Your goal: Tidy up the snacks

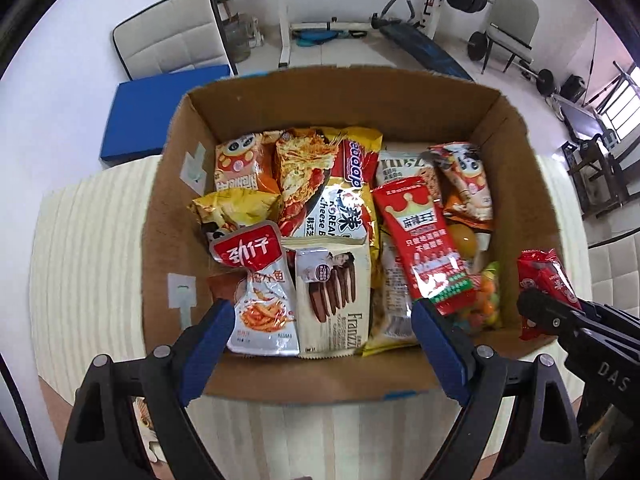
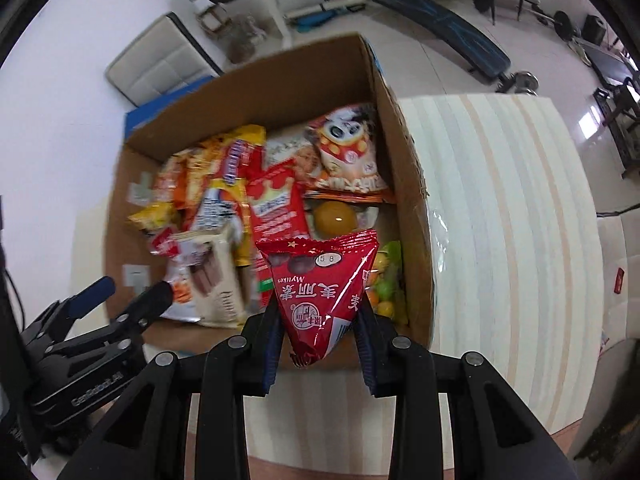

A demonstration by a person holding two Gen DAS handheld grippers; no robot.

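An open cardboard box (image 1: pixel 176 208) (image 2: pixel 396 152) full of snack packets stands on a pale striped table (image 1: pixel 92 264) (image 2: pixel 500 208). My left gripper (image 1: pixel 324 320) is open and empty, its blue-padded fingers spread over the box's near rim, above a silver fish-snack packet (image 1: pixel 266 300) and a white wafer pack (image 1: pixel 334 292). My right gripper (image 2: pixel 320 316) is shut on a red triangular Mylikes packet (image 2: pixel 320 288) and holds it above the box's near right corner. That packet also shows at the right of the left wrist view (image 1: pixel 540 280).
In the box lie a long red packet (image 1: pixel 424 240), a yellow noodle bag (image 1: pixel 320 184), panda packets (image 1: pixel 466 176), a jelly cup (image 2: pixel 334 218) and coloured candies (image 2: pixel 386 284). Behind are a blue mat (image 1: pixel 148 116), a weight bench (image 2: pixel 440 16) and chairs.
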